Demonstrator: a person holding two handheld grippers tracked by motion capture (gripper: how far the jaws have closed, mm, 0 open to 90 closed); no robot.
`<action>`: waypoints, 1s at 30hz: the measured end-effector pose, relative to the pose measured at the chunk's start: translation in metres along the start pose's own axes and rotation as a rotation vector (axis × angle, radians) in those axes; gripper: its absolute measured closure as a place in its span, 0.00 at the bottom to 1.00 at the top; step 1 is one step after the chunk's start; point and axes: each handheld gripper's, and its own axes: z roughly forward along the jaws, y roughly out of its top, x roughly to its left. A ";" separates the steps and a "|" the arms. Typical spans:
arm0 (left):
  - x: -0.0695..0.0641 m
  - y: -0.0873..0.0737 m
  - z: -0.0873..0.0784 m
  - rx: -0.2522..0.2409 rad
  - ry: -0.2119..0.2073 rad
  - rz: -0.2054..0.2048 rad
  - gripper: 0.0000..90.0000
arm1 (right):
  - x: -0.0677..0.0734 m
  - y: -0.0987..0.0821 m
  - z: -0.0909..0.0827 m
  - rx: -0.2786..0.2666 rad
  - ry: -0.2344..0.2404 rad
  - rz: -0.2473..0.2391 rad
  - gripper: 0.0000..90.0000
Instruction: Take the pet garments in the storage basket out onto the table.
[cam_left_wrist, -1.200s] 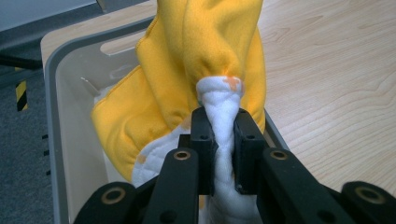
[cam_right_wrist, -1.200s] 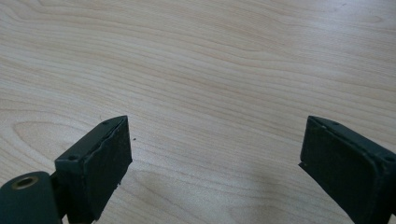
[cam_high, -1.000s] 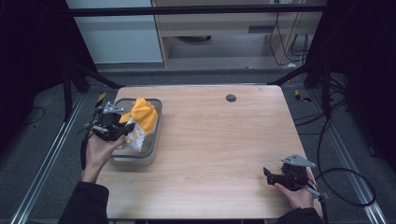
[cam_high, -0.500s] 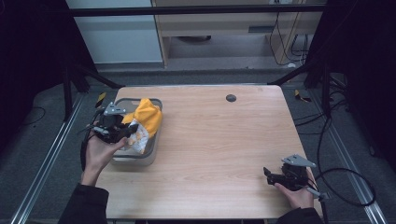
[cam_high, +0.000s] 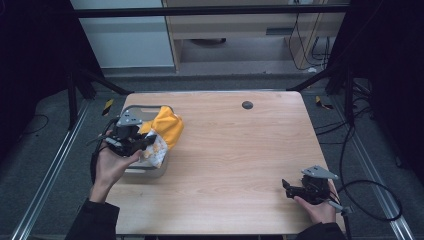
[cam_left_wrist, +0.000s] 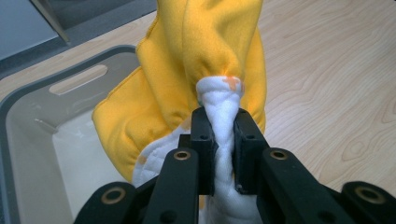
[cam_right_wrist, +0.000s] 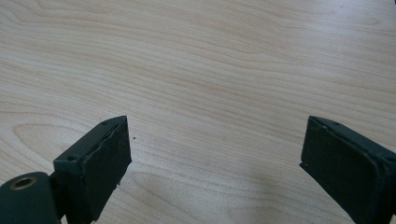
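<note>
The left gripper (cam_left_wrist: 223, 140) is pinching the yellow and white cloth (cam_high: 167, 129) tight and holding it up over the grey tub (cam_high: 145, 170), so the cloth is partly out, while the right gripper (cam_right_wrist: 212, 163) is waiting wide apart with nothing in it over the table (cam_high: 240, 160).

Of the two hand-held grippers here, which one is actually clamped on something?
The left hand-held gripper: its jaws pinch a white fold of the yellow cloth over the grey bin. The right hand-held gripper stands wide open above the bare wooden table.
</note>
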 end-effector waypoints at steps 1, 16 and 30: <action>-0.002 0.001 0.000 -0.001 -0.003 0.003 0.90 | 0.000 0.000 0.000 -0.001 0.000 0.001 0.09; -0.021 0.009 0.010 0.003 -0.047 0.048 0.90 | 0.000 0.000 -0.001 -0.004 0.001 0.004 0.09; -0.043 0.018 0.021 0.008 -0.097 0.086 0.90 | -0.001 0.000 -0.001 -0.008 0.000 0.007 0.09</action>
